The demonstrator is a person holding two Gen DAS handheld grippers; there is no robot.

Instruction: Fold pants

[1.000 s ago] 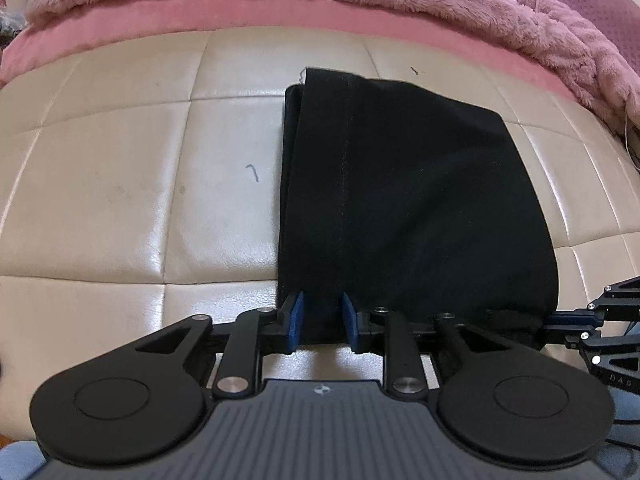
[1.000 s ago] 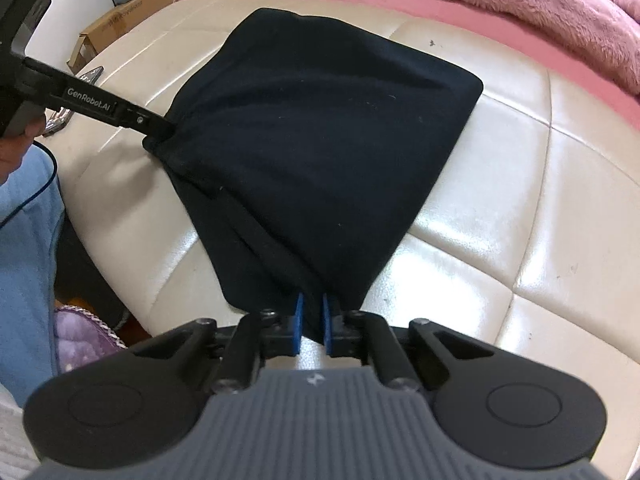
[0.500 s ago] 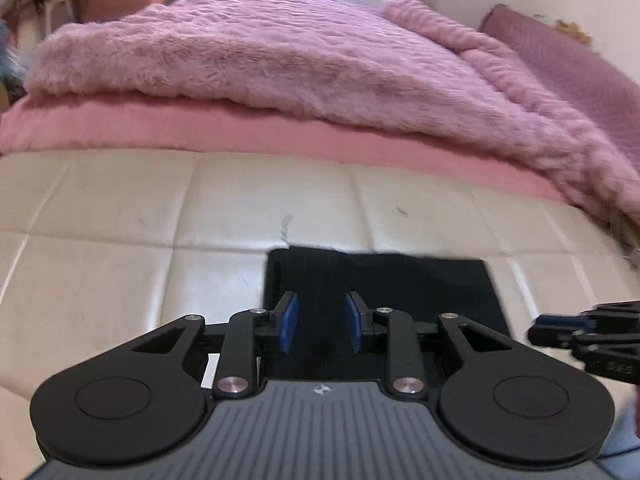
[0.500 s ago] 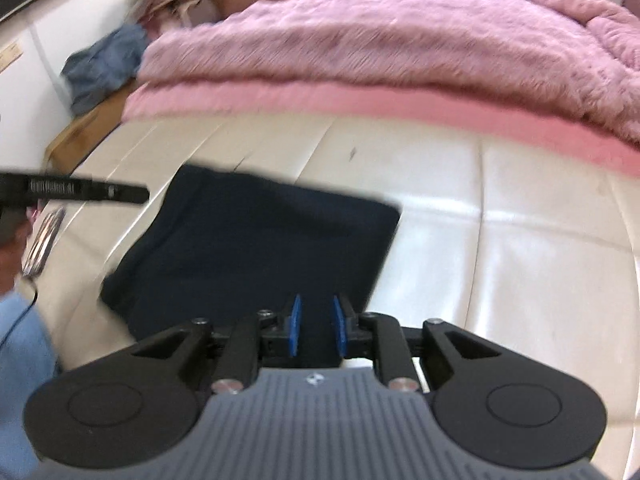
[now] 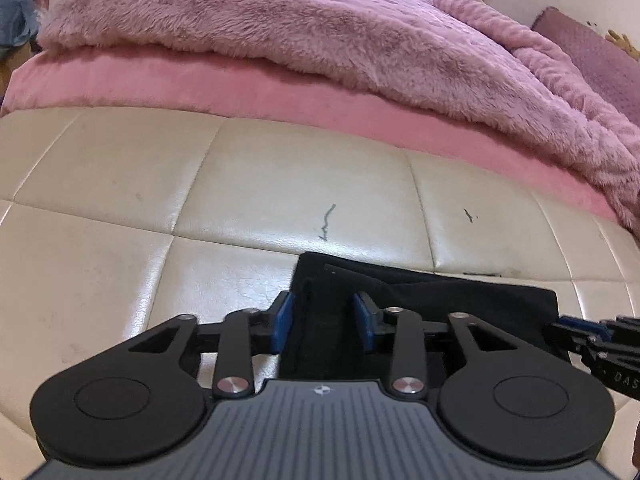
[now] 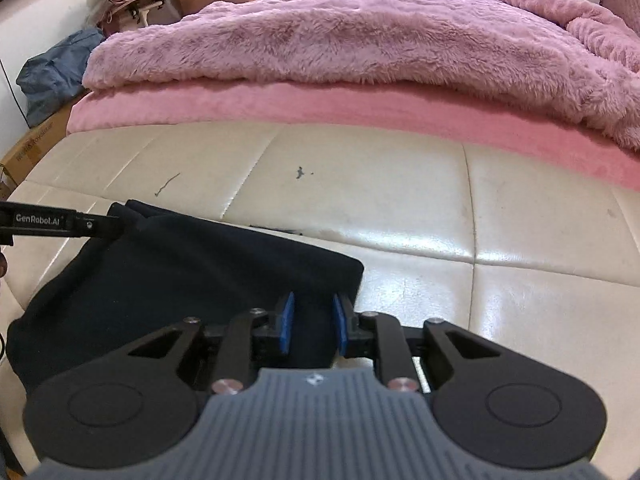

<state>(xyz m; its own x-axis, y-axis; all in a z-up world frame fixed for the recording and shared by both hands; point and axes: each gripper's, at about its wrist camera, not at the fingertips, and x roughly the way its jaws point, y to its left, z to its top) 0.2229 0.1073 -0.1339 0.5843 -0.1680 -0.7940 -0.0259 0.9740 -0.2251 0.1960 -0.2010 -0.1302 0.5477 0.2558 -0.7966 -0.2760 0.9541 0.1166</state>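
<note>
You are letting go of the folded pants point(image 6: 192, 272) near the bench's point(image 6: 520, 248) front edge, both jaws opening with cloth between them, so lift the left gripper point(image 5: 323, 322) and right gripper point(image 6: 311, 322) straight off without snagging.

The pants point(image 6: 168, 280) were matt black cloth, soft and faintly creased. The bench point(image 6: 520, 240) beneath looked like cream leather — glossy, quilted, scuffed with dark marks. The blanket point(image 6: 360, 32) was shaggy mauve plush, over a smoother pink fleece sheet point(image 6: 320, 108). The right gripper point(image 6: 311, 326) was matt black plastic with blue rubbery pads point(image 6: 286, 322) — its rivets shiny metal.
</note>
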